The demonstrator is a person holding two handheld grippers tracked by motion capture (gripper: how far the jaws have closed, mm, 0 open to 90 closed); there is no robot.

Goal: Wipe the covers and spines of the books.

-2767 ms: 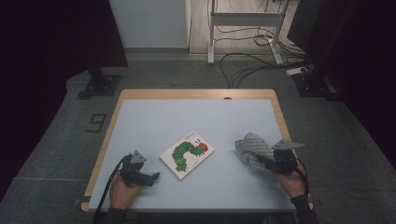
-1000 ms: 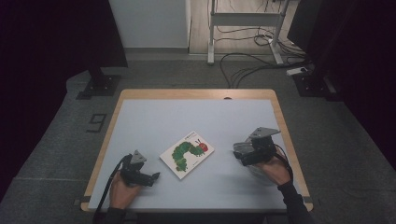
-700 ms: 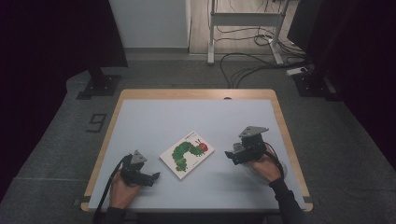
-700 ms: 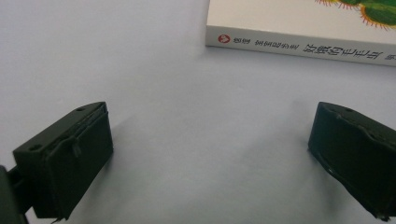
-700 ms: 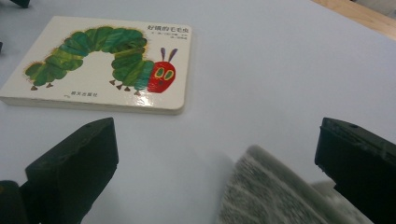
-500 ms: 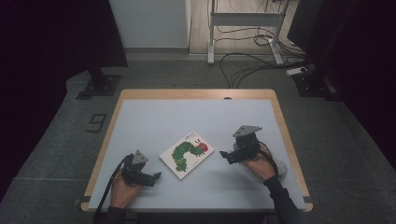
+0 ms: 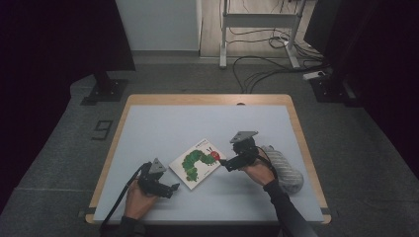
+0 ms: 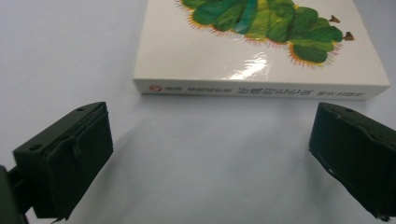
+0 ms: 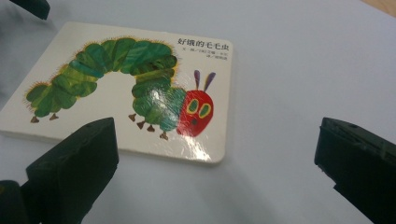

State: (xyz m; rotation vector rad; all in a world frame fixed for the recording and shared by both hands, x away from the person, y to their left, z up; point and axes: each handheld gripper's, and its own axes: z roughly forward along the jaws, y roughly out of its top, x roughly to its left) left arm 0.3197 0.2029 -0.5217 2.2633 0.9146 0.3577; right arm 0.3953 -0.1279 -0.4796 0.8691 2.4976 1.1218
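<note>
White book (image 7: 197, 163) just beside right gripper (image 7: 228, 166), untouched

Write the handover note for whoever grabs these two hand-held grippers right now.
Left hand-held gripper: open, empty, low over the table at the spine edge of the caterpillar board book.
Right hand-held gripper: open, empty, at the book's corner by the caterpillar's red head, jaws apart and not touching it.
Book: flat, closed, cover up, near the table's middle.
Grey cloth bundle: on the table beside the right hand.
Done: both grippers lined up on the book.
Left: nothing gripped yet; the book is probably the next thing to grasp.
</note>
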